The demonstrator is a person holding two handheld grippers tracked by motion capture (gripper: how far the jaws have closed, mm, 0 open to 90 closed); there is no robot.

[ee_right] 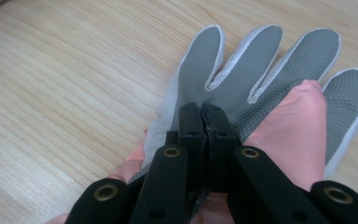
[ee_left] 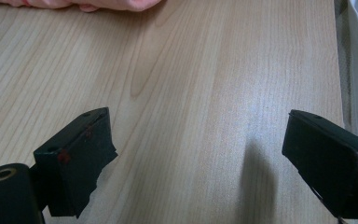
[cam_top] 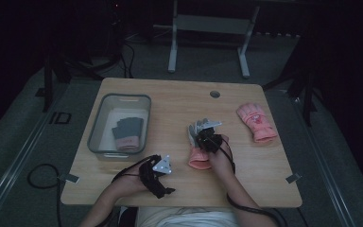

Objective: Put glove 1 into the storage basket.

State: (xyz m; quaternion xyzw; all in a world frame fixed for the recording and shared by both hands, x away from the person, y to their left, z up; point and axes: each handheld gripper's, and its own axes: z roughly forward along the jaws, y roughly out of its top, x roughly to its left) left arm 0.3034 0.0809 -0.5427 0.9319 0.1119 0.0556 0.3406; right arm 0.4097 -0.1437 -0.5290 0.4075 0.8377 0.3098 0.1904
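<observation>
A: Left tool (cam_top: 158, 171) rests near the desk (cam_top: 170, 101) front edge, jaws apart, nothing between them.

B: Right tool (ee_right: 204, 112)?

A: Jaws together, pinching the grey-and-pink glove (ee_right: 261, 79) mid-desk. Probably best to lift slowly so the fabric doesn't slip.

B: Farther off?

A: Bin (cam_top: 94, 130) at left holds a dark glove (cam_top: 127, 132); a pink glove (cam_top: 256, 122) lies at right.

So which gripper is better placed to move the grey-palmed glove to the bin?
Right. The right gripper is shut and sits on the grey-palmed glove at mid-table. The left gripper hangs open over bare table, though nearer the bin.
</observation>
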